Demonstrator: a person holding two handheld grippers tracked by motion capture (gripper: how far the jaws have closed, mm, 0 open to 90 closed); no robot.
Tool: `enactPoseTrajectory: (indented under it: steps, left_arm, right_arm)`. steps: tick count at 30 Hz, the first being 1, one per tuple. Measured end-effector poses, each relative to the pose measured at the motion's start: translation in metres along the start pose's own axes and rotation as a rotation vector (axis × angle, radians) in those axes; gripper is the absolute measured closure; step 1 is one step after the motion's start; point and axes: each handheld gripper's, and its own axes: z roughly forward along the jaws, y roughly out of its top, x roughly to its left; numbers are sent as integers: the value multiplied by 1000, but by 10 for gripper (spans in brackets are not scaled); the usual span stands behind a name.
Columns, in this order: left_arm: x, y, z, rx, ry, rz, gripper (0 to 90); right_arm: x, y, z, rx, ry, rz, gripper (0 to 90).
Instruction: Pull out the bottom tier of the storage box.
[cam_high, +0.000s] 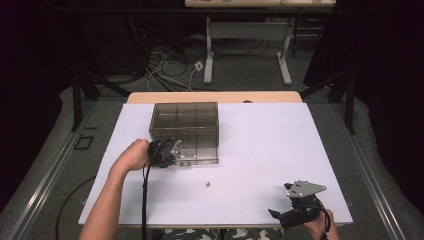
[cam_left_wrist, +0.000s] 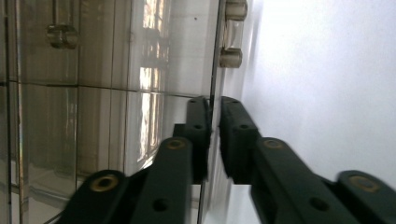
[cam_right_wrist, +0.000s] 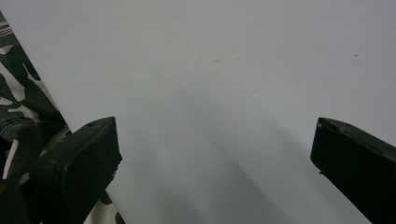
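The left gripper (cam_left_wrist: 214, 140) has its two black jaws pressed nearly together on the thin, clear front edge of a smoky transparent compartment box (cam_high: 185, 131), one jaw on each face of the panel. In the left gripper view, two small cylindrical knobs (cam_left_wrist: 231, 57) sit on that same edge farther along. From the high view this gripper (cam_high: 172, 152) meets the box's near left corner, held by the left hand (cam_high: 132, 155).

The right gripper (cam_high: 295, 212) rests at the table's near right edge, its jaws spread wide with nothing between them; its own view shows bare white tabletop (cam_right_wrist: 224, 93) there.

The box stands toward the far edge of the white table (cam_high: 260, 145), left of centre. A tiny brown object (cam_high: 208, 183), too small to identify, lies near the table's middle.
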Motion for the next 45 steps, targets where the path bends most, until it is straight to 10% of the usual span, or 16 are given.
enactPoseTrajectory:
  steps: [16,29,45]
  left_arm:
    - [-3,-4,-6,-121,-33,-182,192]
    - [-16,6,-5,-167,2,-243,15]
    - [-40,13,-4,-213,20,-275,0]
  right_arm:
    - [0,0,0,0,-4,2,6]
    - [0,0,-1,1,-7,3,6]
    - [-1,-1,-1,0,-7,7,6]
